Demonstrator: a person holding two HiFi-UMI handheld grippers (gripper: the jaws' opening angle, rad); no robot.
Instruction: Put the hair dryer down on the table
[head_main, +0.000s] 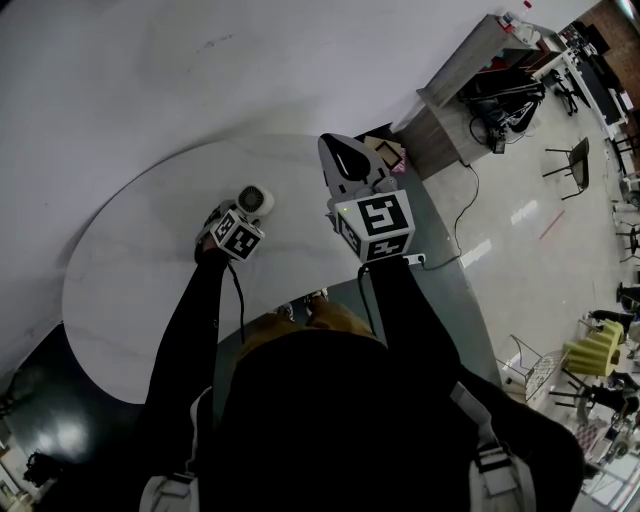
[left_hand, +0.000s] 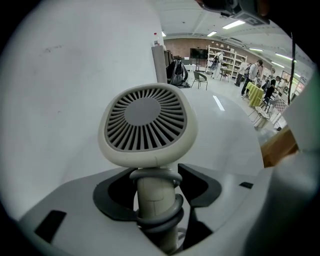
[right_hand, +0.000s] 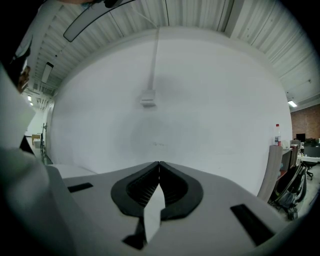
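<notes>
A cream hair dryer (head_main: 255, 200) rests on the white oval table (head_main: 130, 290), its round vented back (left_hand: 145, 117) facing my left gripper view. Its handle (left_hand: 155, 195), wrapped with a grey cord, runs down between the jaws of my left gripper (left_hand: 157, 172). Those jaws stand apart with a gap on each side of the handle, so the gripper is open. In the head view the left gripper (head_main: 240, 212) points steeply down at the dryer. My right gripper (head_main: 345, 160) hangs above the table's far right edge, shut and empty, its tips meeting (right_hand: 159, 163) towards the white wall.
A cardboard box (head_main: 385, 152) sits just beyond the table's far right edge. A power strip (head_main: 415, 260) lies on the grey floor to the right. A wooden cabinet (head_main: 470, 85) stands further back. The white wall (head_main: 150, 70) runs close behind the table.
</notes>
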